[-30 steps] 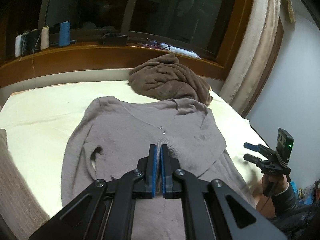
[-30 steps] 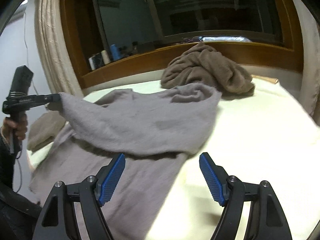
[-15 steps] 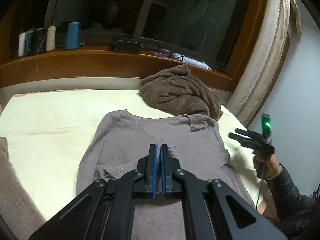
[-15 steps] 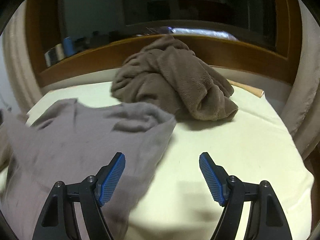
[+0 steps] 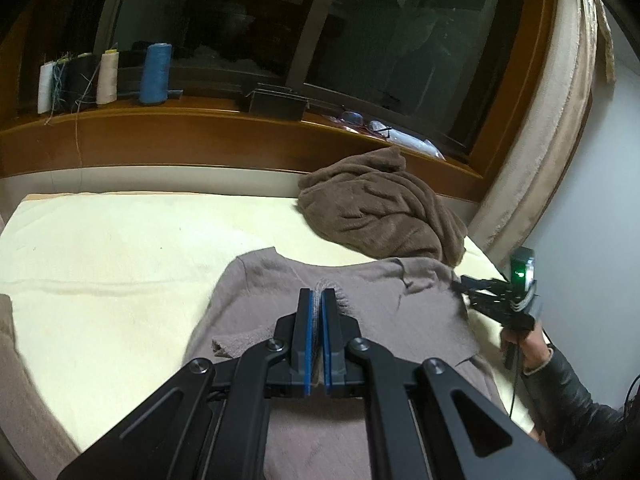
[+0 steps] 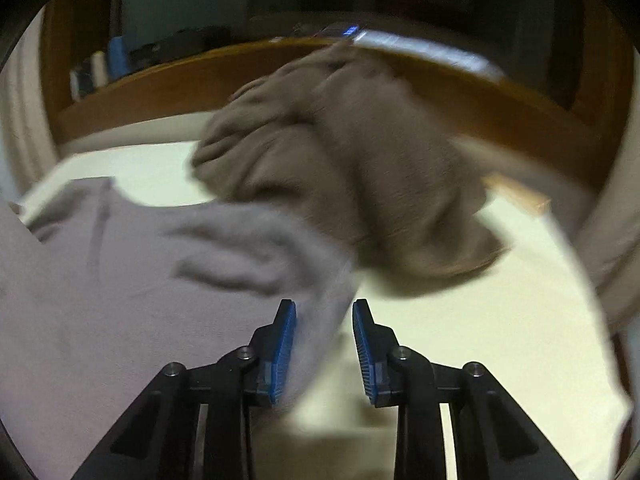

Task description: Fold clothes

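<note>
Pinching a ribbed edge of the grey sweater tight, the left gripper holds it over the cream bed, while the right gripper — its 2 jaws closing on the far corner, not yet gripping — readies a fold beside the brown heap.

Soft matt knit sweater, plush brown blanket, glossy wooden sill, matt cream sheet
</note>
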The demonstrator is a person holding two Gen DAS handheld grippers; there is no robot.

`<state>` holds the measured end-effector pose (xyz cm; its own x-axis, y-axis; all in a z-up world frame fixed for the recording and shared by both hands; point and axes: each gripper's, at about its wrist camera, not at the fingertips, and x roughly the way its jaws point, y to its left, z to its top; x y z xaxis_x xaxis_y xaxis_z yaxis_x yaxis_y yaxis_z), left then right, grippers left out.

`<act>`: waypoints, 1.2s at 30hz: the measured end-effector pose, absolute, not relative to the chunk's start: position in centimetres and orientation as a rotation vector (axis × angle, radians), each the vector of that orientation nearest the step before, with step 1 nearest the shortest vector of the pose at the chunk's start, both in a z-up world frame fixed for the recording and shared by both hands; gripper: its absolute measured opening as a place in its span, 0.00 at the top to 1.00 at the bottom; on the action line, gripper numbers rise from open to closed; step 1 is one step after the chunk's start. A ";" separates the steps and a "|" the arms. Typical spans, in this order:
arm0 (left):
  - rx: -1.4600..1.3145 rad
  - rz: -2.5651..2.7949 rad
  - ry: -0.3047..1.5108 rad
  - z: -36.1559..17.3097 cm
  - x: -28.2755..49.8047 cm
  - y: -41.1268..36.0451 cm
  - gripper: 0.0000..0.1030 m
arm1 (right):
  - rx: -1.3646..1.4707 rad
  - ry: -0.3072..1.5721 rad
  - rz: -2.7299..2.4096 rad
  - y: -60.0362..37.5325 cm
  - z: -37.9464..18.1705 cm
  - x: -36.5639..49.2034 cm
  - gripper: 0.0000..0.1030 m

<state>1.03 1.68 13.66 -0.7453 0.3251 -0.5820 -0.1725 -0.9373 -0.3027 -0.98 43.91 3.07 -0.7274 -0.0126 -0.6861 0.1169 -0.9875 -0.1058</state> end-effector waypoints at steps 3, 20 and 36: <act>-1.010 2.667 -0.356 12.3 -0.2 1.2 0.96 | 1.112 0.178 -2.890 45.4 3.4 -0.1 0.70; -1.024 2.631 -0.386 11.8 -0.4 1.5 0.95 | 0.845 1.027 -2.475 33.5 0.0 11.5 0.14; -1.121 2.619 -0.395 9.3 -1.8 0.6 0.95 | 0.931 0.675 -2.828 40.0 3.6 10.2 0.80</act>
<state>-1.85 0.55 9.34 -0.6666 0.3443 -0.6611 -0.1339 -0.9278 -0.3481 10.17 40.04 3.56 -0.8102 0.0525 -0.5838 0.2170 -0.8983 -0.3820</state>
